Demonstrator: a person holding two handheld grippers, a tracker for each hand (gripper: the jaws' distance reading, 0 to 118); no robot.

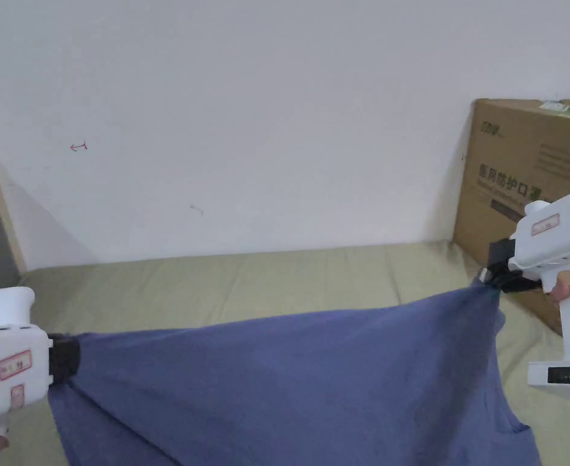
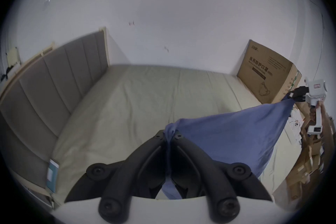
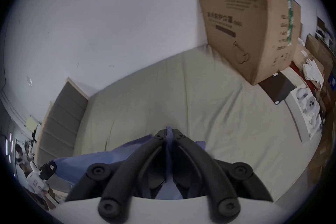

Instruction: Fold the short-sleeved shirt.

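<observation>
A blue short-sleeved shirt [image 1: 290,382] hangs stretched in the air above the bed, held at two corners. My left gripper [image 1: 71,358] is shut on its left corner, low at the left of the head view. In the left gripper view the cloth [image 2: 227,135] bunches between the closed jaws of that gripper [image 2: 170,134]. My right gripper [image 1: 490,280] is shut on the right corner, higher up near the box. In the right gripper view the blue fabric [image 3: 116,155] is pinched at the tip of that gripper [image 3: 169,132]. The shirt's lower part drops out of the head view.
A bed with a beige sheet [image 1: 247,285] lies under the shirt against a white wall. A tall cardboard box [image 1: 532,182] stands at the back right on the bed. A grey padded headboard [image 2: 54,71] closes the left end. Boxes and clutter [image 3: 309,82] sit beyond the right edge.
</observation>
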